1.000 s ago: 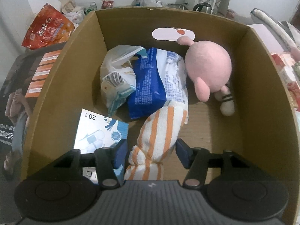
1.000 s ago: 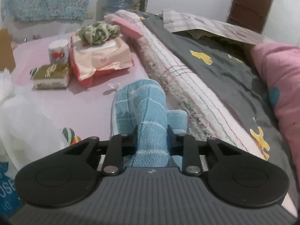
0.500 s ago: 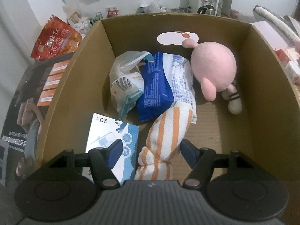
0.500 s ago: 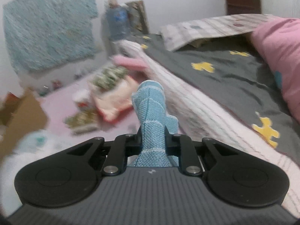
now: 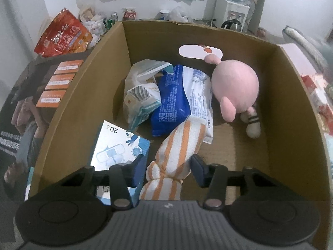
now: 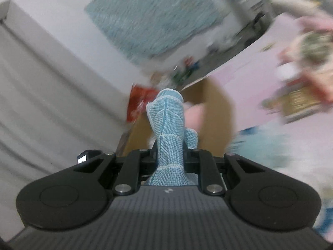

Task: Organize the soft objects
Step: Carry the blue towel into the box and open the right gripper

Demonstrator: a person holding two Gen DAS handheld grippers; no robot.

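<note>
In the left wrist view a cardboard box [image 5: 89,95] holds a pink plush toy [image 5: 236,87], a blue and white pack [image 5: 177,102], a white plastic bag [image 5: 141,95] and a white-blue carton [image 5: 116,145]. An orange-striped towel [image 5: 179,152] lies in the box between the fingers of my left gripper [image 5: 167,166], which is open and stands apart from it. My right gripper [image 6: 170,156] is shut on a rolled blue cloth [image 6: 168,129], held in the air; the box [image 6: 216,112] shows blurred behind it.
A red snack bag [image 5: 62,37] and clutter lie beyond the box's left wall. A kettle [image 5: 233,24] and water dispenser stand at the back. The right wrist view is blurred: a pink bed surface [image 6: 260,66] with packets [image 6: 301,87] at right, a white wall at left.
My left gripper has opened wider and drawn back from the striped towel, which stays in the box. My right gripper has lifted the blue cloth off the bed and swung left toward the box.
</note>
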